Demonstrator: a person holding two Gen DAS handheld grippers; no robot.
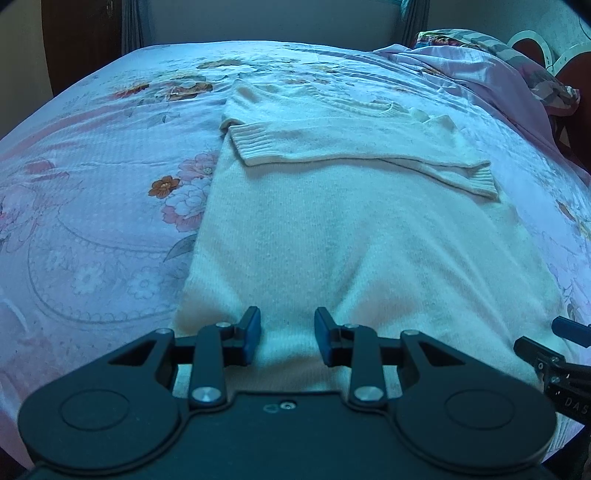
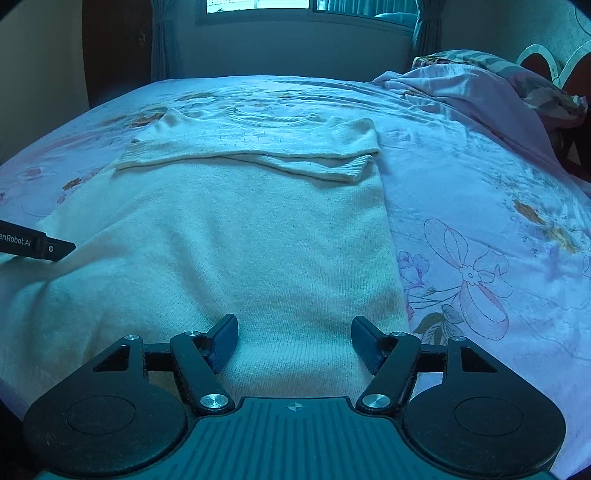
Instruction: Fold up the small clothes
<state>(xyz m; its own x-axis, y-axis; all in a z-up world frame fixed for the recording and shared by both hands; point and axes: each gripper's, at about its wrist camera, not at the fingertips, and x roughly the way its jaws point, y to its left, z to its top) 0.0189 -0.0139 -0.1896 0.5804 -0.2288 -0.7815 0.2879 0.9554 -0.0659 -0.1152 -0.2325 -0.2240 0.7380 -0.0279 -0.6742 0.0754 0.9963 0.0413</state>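
Floral bedspread [image 1: 92, 221], cream sweater [image 1: 332, 236] hem beneath both parted claws, left claw [image 1: 287, 336], right claw [image 2: 293, 341]

Both wrist views look low and close along the sweater [image 1: 332, 240] from its hem toward the neckline.

Home bedroom, floral-sheeted bed [image 2: 480, 221], crumpled bedding [image 2: 480, 85], curtained window [image 2: 258, 7]

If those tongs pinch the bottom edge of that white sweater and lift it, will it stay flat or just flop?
The white sweater would probably flop: its knit already drapes over bumps in the floral bedsheet. The folded sleeves lie loose on top and would likely slide off. The fuzzy knit should grip the open right tongs fairly well.
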